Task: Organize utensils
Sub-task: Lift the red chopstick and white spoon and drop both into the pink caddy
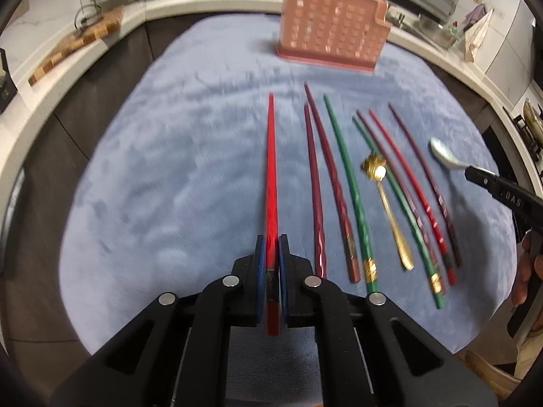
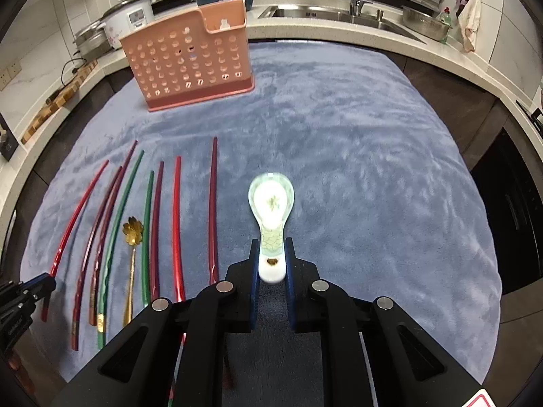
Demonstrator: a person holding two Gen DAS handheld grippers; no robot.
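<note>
My left gripper [image 1: 271, 241] is shut on the thick end of a bright red chopstick [image 1: 271, 169], whose tip points toward a pink perforated utensil holder [image 1: 331, 30] at the far side of the blue cloth [image 1: 169, 169]. My right gripper [image 2: 271, 242] is shut on the handle of a pale green-and-white ceramic spoon [image 2: 271, 200], bowl facing up and away from me. Between the two grippers lie several chopsticks, dark red [image 1: 314, 186], green [image 1: 346, 176] and red [image 2: 176, 224], plus a gold flower-bowled spoon [image 2: 132, 234]. The holder [image 2: 190, 57] stands upright.
A pale counter curves around the cloth, with a rice cooker [image 2: 130, 15], a wooden board [image 2: 59, 96] and a sink with tap [image 2: 353, 3]. A towel [image 2: 470, 17] hangs at the right. A hand [image 1: 529, 264] shows at the right edge of the left wrist view.
</note>
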